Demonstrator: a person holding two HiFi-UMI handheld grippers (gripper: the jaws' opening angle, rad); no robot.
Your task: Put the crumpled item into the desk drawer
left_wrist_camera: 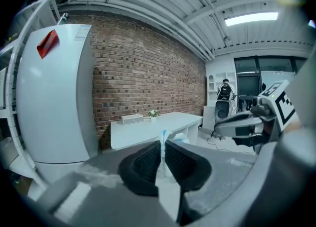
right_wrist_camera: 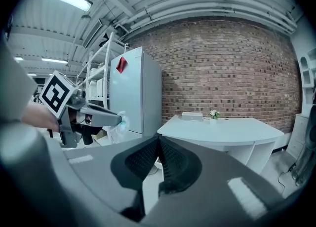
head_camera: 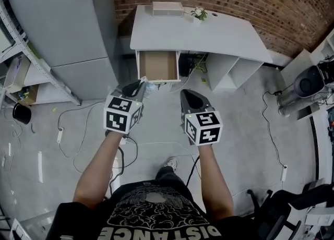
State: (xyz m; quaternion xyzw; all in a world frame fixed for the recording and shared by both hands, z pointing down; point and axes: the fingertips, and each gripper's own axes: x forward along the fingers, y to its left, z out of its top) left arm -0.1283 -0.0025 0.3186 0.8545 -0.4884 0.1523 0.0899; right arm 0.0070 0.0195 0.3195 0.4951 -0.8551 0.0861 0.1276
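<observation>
The carrying step was judged to be in hand: the crumpled item [left_wrist_camera: 164, 135], seemingly a scrap of thin pale plastic or tissue, was pinched between the closed jaws of the left gripper [head_camera: 140, 84]. That gripper was held out well short of the white desk [head_camera: 209, 33], whose drawer [head_camera: 158, 66] was seen pulled open and bare inside. The next move was judged to call for the left gripper to be carried forward over the drawer and its jaws parted there. The right gripper [head_camera: 187, 95] was held near the left one, jaws together on nothing, with both forearms stretched forward.
</observation>
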